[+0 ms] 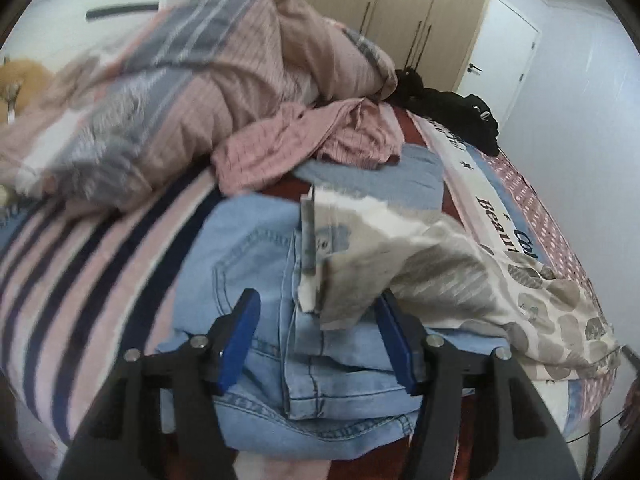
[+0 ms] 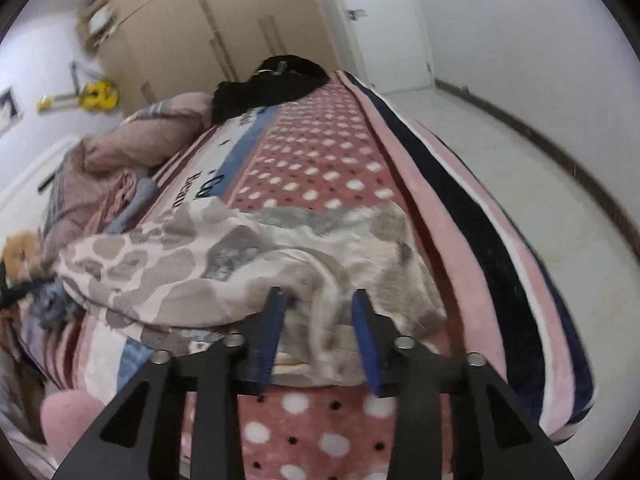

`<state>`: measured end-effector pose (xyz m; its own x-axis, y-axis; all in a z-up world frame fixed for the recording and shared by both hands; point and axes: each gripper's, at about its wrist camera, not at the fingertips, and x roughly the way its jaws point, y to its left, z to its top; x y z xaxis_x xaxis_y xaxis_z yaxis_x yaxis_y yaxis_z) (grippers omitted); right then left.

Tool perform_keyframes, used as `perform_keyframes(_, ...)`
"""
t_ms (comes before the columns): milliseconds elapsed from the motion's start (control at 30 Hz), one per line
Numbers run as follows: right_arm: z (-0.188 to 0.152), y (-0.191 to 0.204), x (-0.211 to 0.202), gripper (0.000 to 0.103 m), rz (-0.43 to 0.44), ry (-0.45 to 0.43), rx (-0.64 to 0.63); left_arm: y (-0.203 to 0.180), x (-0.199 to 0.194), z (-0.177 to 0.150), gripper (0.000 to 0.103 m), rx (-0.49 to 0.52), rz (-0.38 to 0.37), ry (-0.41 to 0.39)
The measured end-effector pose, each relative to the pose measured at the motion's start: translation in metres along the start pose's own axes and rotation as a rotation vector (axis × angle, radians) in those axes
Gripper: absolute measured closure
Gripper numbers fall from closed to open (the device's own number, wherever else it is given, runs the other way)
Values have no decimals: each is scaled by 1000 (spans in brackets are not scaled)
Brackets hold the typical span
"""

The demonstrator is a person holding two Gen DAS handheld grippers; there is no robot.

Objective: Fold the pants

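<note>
hidden: both views blurry, can't tell pants' waist from leg | left gripper (image 1: pixel 318 328): jaws wide over jeans (image 1: pixel 256 264), pants' (image 1: pixel 460 280) end poking between them | right gripper (image 2: pixel 318 312): jaws partly apart, pants (image 2: pixel 240 256) bunched between, on bed (image 2: pixel 320 168)

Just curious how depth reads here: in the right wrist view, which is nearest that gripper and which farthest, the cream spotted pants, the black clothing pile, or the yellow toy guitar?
1. Cream, grey-spotted pants, between the right gripper fingers.
2. Black clothing pile, far along the bed.
3. Yellow toy guitar, on the wall, upper left.
</note>
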<state>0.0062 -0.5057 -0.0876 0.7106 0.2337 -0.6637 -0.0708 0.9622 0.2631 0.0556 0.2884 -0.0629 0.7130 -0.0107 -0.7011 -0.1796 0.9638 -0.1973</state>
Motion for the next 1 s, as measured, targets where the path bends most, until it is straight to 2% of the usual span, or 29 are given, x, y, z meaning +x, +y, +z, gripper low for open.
perform_keyframes(100,8,31,-10,58,-13,-32,-84,-16,-19,9,46,37,-17,-37)
perform_keyframes(133,10,42,-12,55,-2,-43,-109,-23,-24,11,43,50,-25,-49)
perform_keyframes(167,13,55,-13,52,20,-50,-136,-32,-28,13,38,68,-38,-62)
perform_keyframes(300,20,112,2,46,156,-53,-224,-65,-29,23,34,120,-122,-76)
perform_keyframes(400,21,163,36,45,297,-13,-274,-96,-17,27,34,159,-197,-49)
perform_keyframes(500,12,211,77,45,374,42,-341,-128,6,26,34,211,-255,-1)
perform_keyframes(667,-4,276,150,45,506,161,-373,-156,37,18,34,244,-289,67)
perform_keyframes(833,-10,314,198,45,570,215,-389,-163,59,10,34,253,-294,121)
perform_keyframes(867,-11,321,205,49,581,222,-396,-164,62,9,34,254,-295,127)
perform_keyframes(900,-13,327,210,65,593,228,-399,-165,63,7,34,253,-297,132)
perform_keyframes(933,-14,332,215,75,615,243,-403,-165,65,6,34,251,-300,136)
perform_keyframes(967,-16,336,218,90,646,270,-406,-166,65,5,34,252,-304,139)
perform_keyframes(1000,-19,341,219,94,668,287,-414,-167,66,4,34,253,-307,141)
